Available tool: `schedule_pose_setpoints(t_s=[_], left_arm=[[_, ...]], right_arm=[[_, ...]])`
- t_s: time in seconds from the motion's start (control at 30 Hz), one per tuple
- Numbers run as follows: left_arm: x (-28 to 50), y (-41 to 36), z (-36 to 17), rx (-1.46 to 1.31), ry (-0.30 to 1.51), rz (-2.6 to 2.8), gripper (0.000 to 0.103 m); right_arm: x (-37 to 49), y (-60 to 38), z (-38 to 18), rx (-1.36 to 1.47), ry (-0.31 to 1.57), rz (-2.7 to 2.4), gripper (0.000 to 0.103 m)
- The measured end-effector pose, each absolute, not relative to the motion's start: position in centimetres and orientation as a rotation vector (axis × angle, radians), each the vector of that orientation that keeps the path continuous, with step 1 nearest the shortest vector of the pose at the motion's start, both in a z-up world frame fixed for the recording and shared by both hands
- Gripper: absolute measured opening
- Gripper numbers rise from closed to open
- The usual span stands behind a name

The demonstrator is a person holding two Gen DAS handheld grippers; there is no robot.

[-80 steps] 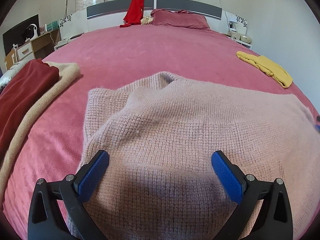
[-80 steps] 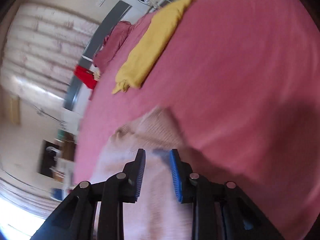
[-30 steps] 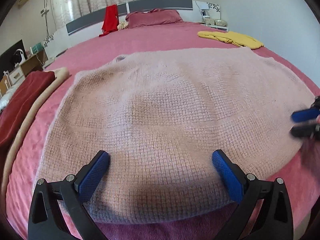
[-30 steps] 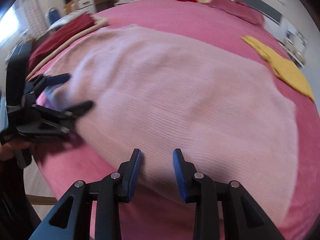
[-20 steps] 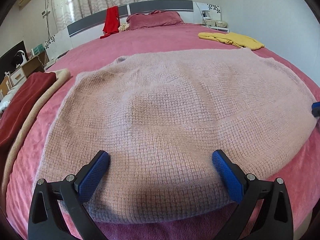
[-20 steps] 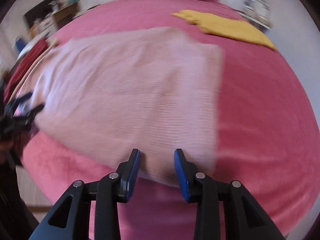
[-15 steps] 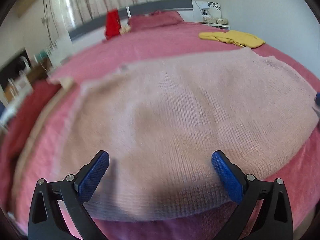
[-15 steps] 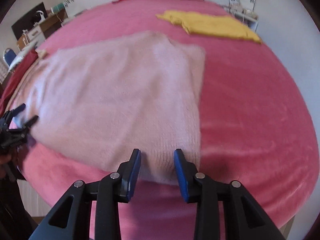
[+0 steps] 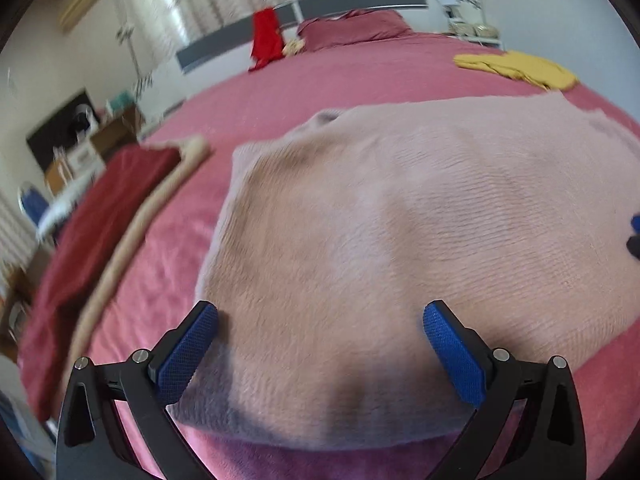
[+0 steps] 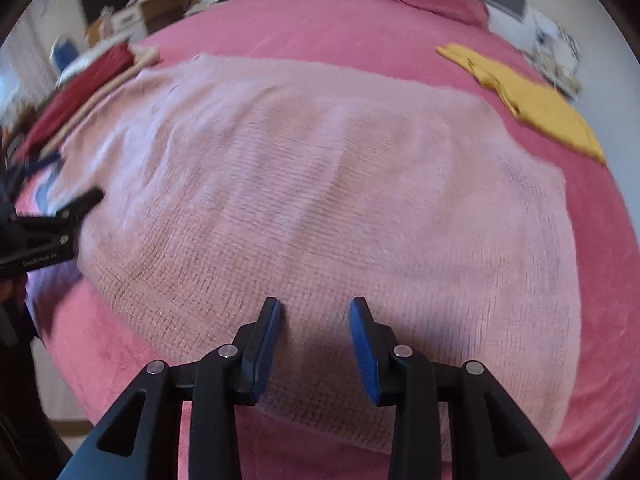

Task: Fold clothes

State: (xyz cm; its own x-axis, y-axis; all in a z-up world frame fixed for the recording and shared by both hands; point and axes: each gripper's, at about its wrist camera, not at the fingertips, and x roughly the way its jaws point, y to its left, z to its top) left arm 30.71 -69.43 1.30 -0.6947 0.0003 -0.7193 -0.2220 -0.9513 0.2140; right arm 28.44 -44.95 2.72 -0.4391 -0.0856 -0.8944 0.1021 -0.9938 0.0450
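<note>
**Pinks, reds and one yellow**

We see a pale pink knit sweater (image 9: 400, 220) with a fine grid texture on a deep rose-pink bed (image 9: 320, 84). At nine o'clock lies a dark red cloth (image 9: 100, 216) edged by a cream one (image 9: 132, 236). At two o'clock sits a mustard-yellow garment (image 9: 520, 69); at twelve, a bright red garment (image 9: 265, 42). Our fingers (image 9: 186, 354) are black with blue pads.

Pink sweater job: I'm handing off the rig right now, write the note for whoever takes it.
Left gripper: open wide, empty, over the near hem.
Right gripper: open, narrower gap, empty, over the hem too.
Pink sweater: spread flat on the bed; no fold visible.
Yellow garment lies far right, dark red garment far left.
Done: spreading. Left: every fold.
</note>
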Motion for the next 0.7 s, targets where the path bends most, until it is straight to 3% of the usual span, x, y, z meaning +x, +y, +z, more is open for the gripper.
schedule_pose_setpoints(t_s=[0.47, 0.7], left_arm=[[29.6, -72.9, 3.0, -1.271, 0.164, 2.668, 0.103], [28.6, -67.9, 7.9, -1.034, 0.254, 2.669, 0.103]], right_arm=[[27.2, -45.8, 2.4, 1.654, 0.029, -2.574, 0.038], [27.0, -47.5, 2.1, 1.678, 0.101, -2.588, 0.039]])
